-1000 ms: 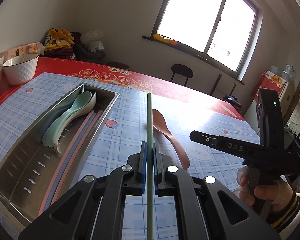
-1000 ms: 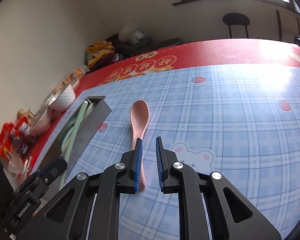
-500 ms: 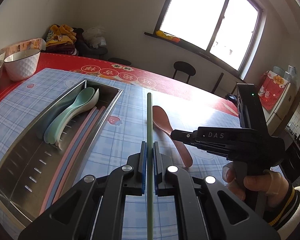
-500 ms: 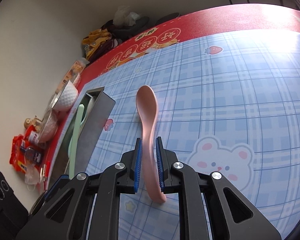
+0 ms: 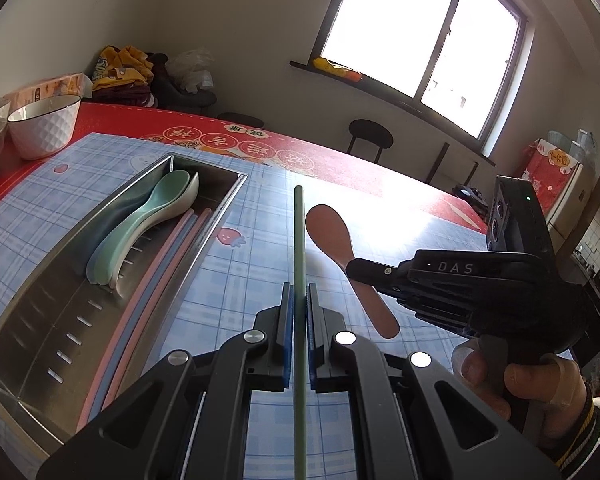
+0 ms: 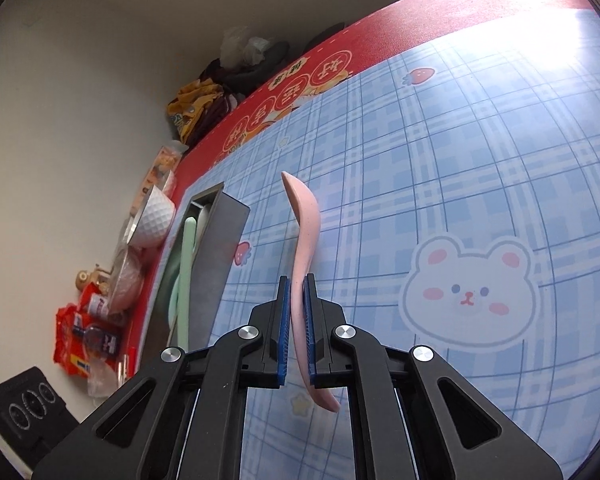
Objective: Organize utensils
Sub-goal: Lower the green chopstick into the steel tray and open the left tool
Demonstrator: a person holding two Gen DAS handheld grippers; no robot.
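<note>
My left gripper [image 5: 298,294] is shut on a green chopstick [image 5: 299,232] that points forward above the blue checked mat. My right gripper [image 6: 297,286] is shut on the handle of a pink spoon [image 6: 303,236] and holds it lifted off the mat, turned on its edge. The pink spoon [image 5: 332,232] and the right gripper [image 5: 380,276] also show in the left wrist view, right of the chopstick. A steel tray [image 5: 220,216] to the left holds stacked green, blue and white spoons [image 5: 152,216] and pink and blue chopsticks [image 5: 160,264]. The tray [image 6: 224,240] also shows in the right wrist view.
A white bowl [image 5: 44,126] stands at the far left on the red tablecloth [image 5: 340,160]; it also shows in the right wrist view [image 6: 156,216]. Snack packets [image 6: 84,332] and clutter lie along the left table edge. A stool [image 5: 370,138] stands beyond the table.
My right gripper closed on the pink spoon's handle, then lifted it off the mat and rolled it on edge. My left gripper kept holding the green chopstick.
</note>
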